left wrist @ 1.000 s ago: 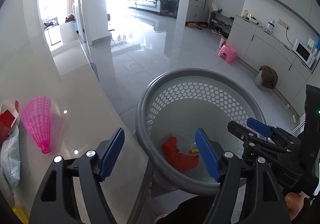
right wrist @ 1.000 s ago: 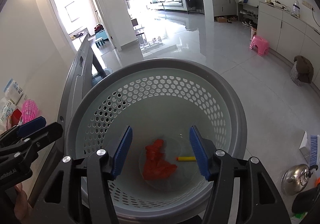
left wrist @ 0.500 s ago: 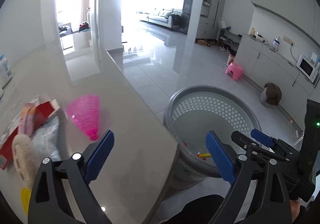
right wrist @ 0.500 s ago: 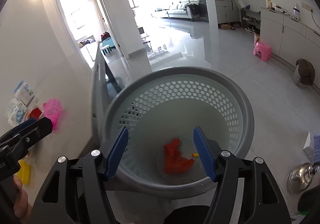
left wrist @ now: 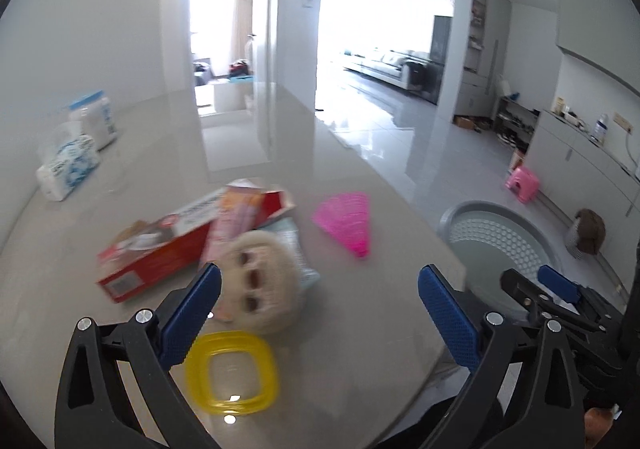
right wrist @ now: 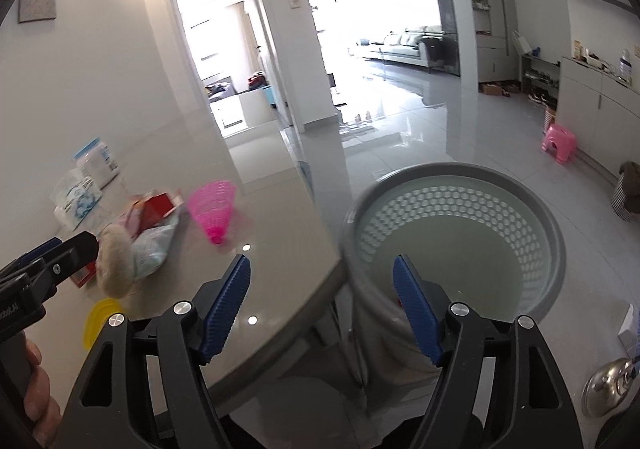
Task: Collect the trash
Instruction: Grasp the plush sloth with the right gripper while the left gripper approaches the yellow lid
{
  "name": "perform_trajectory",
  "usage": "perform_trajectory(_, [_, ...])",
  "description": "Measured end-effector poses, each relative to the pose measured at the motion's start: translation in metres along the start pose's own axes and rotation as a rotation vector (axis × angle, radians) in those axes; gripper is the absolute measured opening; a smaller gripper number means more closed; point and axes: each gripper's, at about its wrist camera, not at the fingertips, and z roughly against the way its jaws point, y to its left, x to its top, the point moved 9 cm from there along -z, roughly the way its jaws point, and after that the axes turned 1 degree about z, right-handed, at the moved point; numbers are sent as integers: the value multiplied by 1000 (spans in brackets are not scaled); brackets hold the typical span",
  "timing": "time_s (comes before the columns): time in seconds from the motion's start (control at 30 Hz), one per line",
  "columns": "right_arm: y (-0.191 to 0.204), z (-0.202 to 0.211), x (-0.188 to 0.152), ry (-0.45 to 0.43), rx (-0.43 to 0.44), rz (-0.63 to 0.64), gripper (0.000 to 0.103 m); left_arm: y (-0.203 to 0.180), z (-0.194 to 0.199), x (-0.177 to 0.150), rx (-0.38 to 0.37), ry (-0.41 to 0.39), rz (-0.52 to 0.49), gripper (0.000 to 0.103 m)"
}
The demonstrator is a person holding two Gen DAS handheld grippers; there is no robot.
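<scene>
Trash lies on the grey table: a red carton, a round beige fluffy pad, a crumpled wrapper, a yellow ring-shaped lid and a pink mesh cone. My left gripper is open and empty above the table's near edge, beside the pad. My right gripper is open and empty over the gap between the table and the grey perforated basket. The basket stands on the floor right of the table. The pink cone and pad also show in the right wrist view.
Tissue packs and a white container stand at the table's far left. A pink stool, a dark bundle and cabinets line the right wall. A metal pot lid lies on the floor at lower right.
Both grippers swung left from over the basket toward the table. The trash pile now fills the left wrist view, and the red and yellow items inside the basket have dropped out of sight.
</scene>
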Motion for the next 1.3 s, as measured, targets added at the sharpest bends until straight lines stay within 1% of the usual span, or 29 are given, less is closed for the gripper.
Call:
perform_trajectory(0.1, [32,-2,-5,8,39,41,71,42,12,-5,77,-20,29,97])
perform_trajectory(0.3, [86,-15,-14,36,101,107,71,109,21,-21,168,-10,96,97])
perform_trajectory(0.4, [109,-22,-16,52,133,126,71,138,25,-31,203,-9,123,97])
perform_trajectory(0.5, [135,-29,-16,63,170,147,71,156,26,-39,226,1,138,97])
perform_trajectory(0.7, [173,-38,-17,75,197,213,71,178,27,-42,239,4,169,97])
perform_trajectory(0.9, [203,-55,-19,99,172,279,71,198,27,-45,253,7,200,97])
perform_trajectory(1.13, [218,-70,-24,123,131,318,71,217,21,-56,242,33,251,97])
perform_trajectory(1.3, [225,-79,-27,144,115,346,71,219,16,-61,232,49,261,97])
